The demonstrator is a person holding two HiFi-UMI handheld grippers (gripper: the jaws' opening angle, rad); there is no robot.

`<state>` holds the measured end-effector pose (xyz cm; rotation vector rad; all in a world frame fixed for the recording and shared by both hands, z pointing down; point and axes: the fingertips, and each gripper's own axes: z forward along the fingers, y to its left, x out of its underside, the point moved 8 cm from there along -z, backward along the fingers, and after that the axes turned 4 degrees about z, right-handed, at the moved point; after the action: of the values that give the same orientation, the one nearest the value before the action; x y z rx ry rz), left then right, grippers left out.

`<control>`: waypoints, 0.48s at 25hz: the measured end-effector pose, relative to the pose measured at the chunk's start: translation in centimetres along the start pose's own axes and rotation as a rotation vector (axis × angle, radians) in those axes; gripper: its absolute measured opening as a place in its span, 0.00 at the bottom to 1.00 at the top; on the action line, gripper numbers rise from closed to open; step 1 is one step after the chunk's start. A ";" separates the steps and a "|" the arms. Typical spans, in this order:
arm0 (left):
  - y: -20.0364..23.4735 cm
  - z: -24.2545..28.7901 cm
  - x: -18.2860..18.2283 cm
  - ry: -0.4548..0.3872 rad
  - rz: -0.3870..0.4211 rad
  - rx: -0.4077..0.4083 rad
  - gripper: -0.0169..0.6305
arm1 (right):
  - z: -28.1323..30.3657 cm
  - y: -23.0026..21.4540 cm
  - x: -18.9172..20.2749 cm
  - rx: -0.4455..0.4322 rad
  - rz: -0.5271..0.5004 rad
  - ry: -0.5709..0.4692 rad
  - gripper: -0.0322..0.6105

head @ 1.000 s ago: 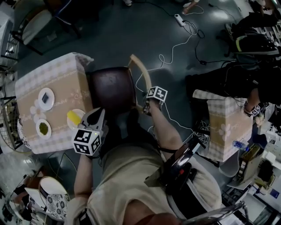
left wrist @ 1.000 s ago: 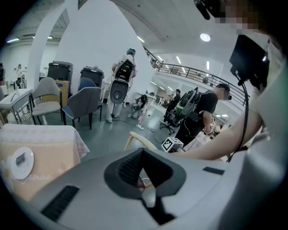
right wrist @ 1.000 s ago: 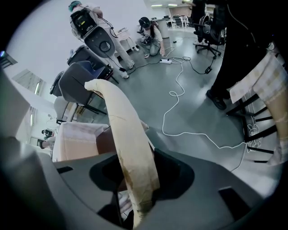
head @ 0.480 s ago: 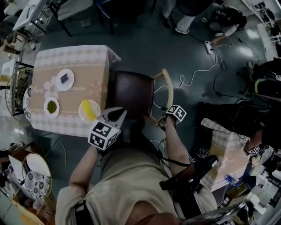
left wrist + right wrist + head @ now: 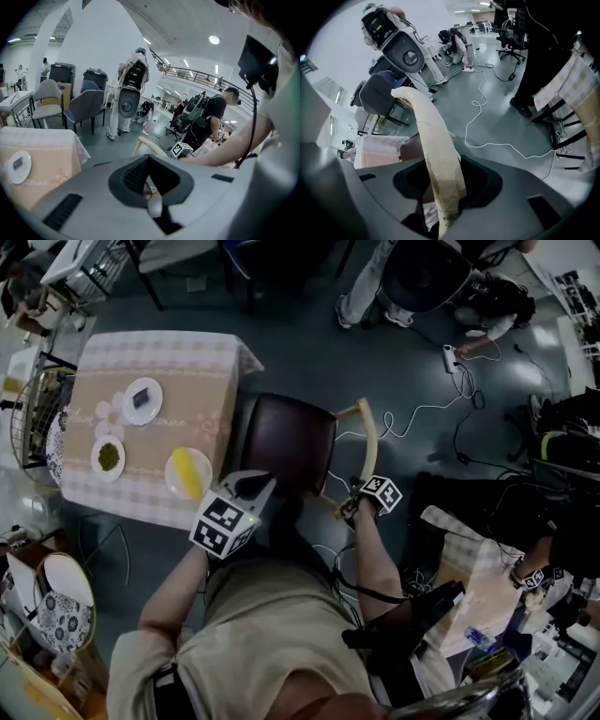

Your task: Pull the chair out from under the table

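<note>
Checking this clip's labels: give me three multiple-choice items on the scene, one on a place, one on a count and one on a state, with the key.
1. Which plate on the table lies nearest the chair?
A the plate with yellow food
B the plate with green food
C the plate with the dark item

2. How many plates are on the table?
A two
B three
C five

3. What are the right gripper fingers doing?
A standing open on nothing
B closed on a plate
C closed on the backrest

Key: 1 A, it sits at the cloth edge beside the seat. 2 B, three white plates show in the head view. 3 C, the pale curved backrest runs between the fingers in the right gripper view.
</note>
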<state>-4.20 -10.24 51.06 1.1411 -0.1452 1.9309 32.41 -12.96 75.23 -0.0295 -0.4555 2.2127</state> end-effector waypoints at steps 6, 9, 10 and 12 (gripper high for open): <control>-0.4 0.1 -0.3 -0.006 0.002 -0.005 0.03 | -0.2 -0.4 -0.2 0.001 0.001 -0.006 0.33; -0.4 0.2 -0.2 -0.006 0.002 -0.008 0.03 | -0.2 -0.4 -0.1 0.007 0.001 -0.016 0.33; -0.4 0.1 -0.1 -0.005 0.001 -0.009 0.03 | -0.2 -0.3 0.0 0.012 0.001 -0.021 0.33; -0.5 0.1 0.0 -0.002 0.000 -0.012 0.03 | -0.2 -0.3 0.2 0.017 0.001 -0.029 0.33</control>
<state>-3.75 -9.99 50.98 1.1353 -0.1573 1.9266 32.59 -12.59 75.15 0.0116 -0.4529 2.2199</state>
